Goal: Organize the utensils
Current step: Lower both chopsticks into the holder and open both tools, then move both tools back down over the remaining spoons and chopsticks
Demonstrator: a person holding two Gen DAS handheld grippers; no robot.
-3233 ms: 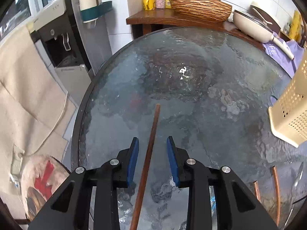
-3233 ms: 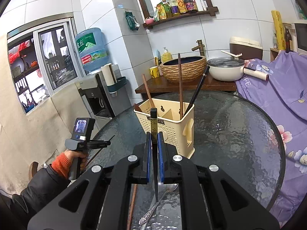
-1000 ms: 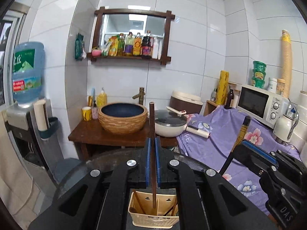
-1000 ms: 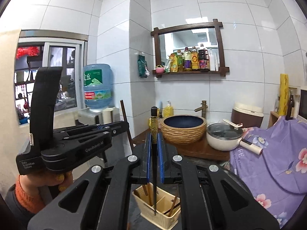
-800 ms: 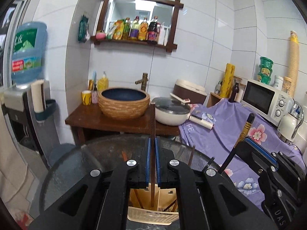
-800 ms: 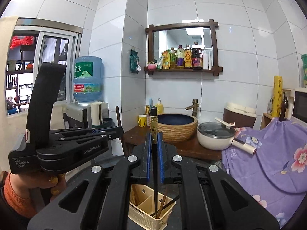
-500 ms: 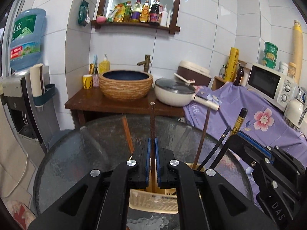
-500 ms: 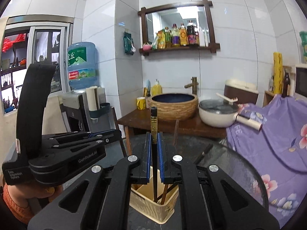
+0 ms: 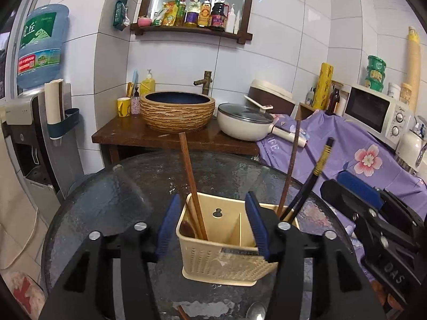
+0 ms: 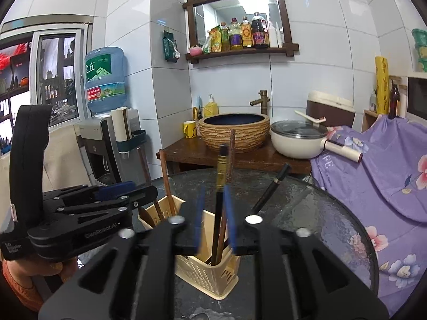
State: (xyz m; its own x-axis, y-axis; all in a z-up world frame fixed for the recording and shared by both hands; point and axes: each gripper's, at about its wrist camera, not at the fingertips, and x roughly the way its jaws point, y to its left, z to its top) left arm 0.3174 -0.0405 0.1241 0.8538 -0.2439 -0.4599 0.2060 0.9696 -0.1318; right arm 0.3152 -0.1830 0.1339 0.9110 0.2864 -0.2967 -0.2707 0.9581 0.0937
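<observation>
Both grippers (left (image 9: 212,220), right (image 10: 214,220)) stood open above the holder (image 9: 226,261); withdrawing straight upward would spare its chopsticks (image 10: 220,186).

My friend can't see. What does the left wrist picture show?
The open left gripper hangs over a cream utensil basket on a round glass table. Brown chopsticks stand in its left side, black ones in its right. A sink bowl sits behind.
</observation>
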